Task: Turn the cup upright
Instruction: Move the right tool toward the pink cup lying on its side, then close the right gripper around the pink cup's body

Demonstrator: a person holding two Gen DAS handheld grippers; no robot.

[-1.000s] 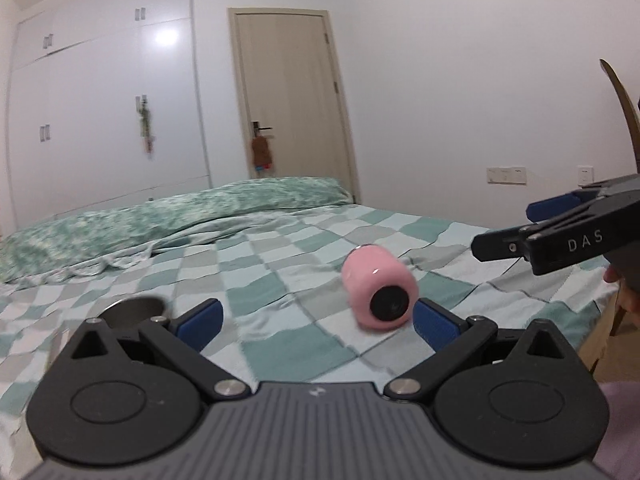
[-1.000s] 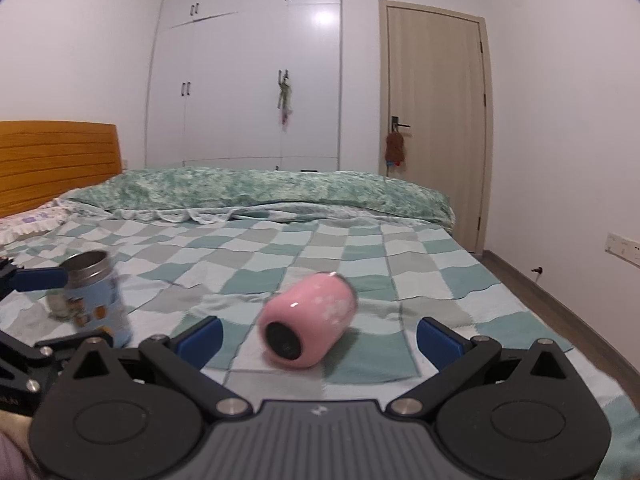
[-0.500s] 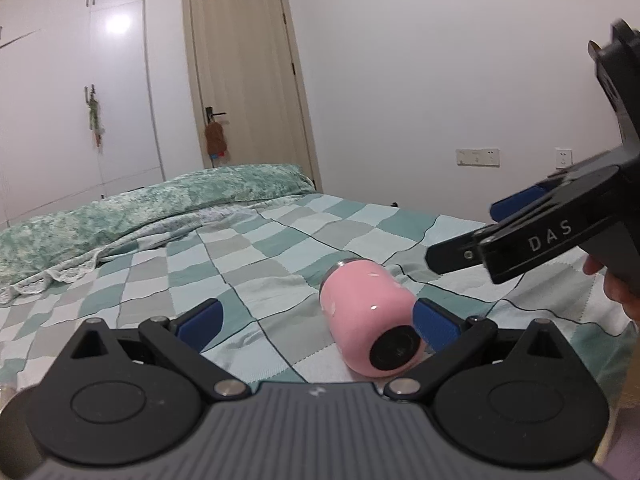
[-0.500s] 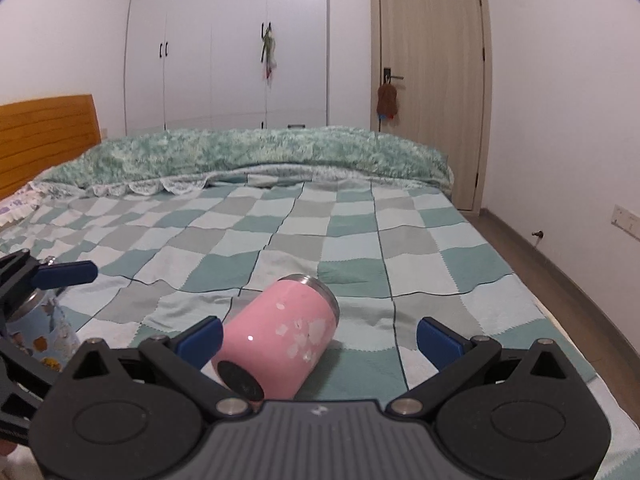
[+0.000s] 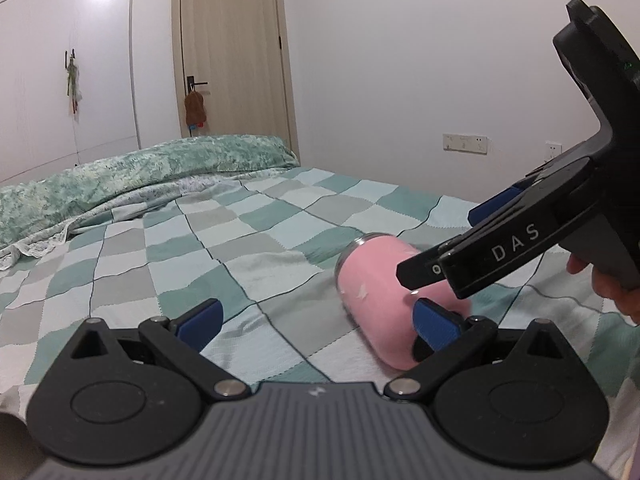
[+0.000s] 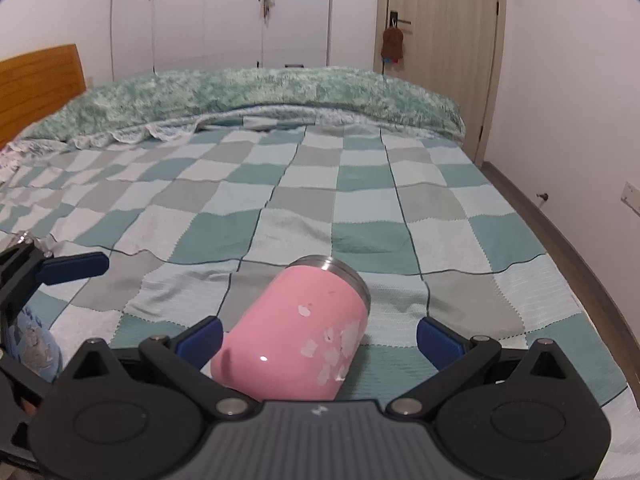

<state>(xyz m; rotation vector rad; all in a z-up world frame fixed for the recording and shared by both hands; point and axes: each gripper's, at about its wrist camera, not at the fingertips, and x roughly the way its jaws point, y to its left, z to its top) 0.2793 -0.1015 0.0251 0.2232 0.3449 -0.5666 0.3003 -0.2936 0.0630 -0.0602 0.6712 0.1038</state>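
A pink cup (image 6: 304, 332) with white flower marks and a steel rim lies on its side on the checked bedspread (image 6: 360, 208), rim pointing away. My right gripper (image 6: 318, 336) is open, its blue-padded jaws on either side of the cup's base end. In the left wrist view the cup (image 5: 376, 288) lies to the right, beside the right fingertip (image 5: 434, 320). My left gripper (image 5: 316, 320) is open and empty. The right gripper (image 5: 500, 248) reaches over the cup from the right.
A second cup (image 6: 34, 346) with a light blue print stands at the left, behind the left gripper's fingers (image 6: 74, 266). A green quilt (image 6: 260, 96) is bunched at the head of the bed. The bed's right edge drops to the floor (image 6: 560, 232).
My right gripper has moved forward and down, so the pink cup now lies between its open jaws. The left gripper has turned right and drawn closer to the cup.
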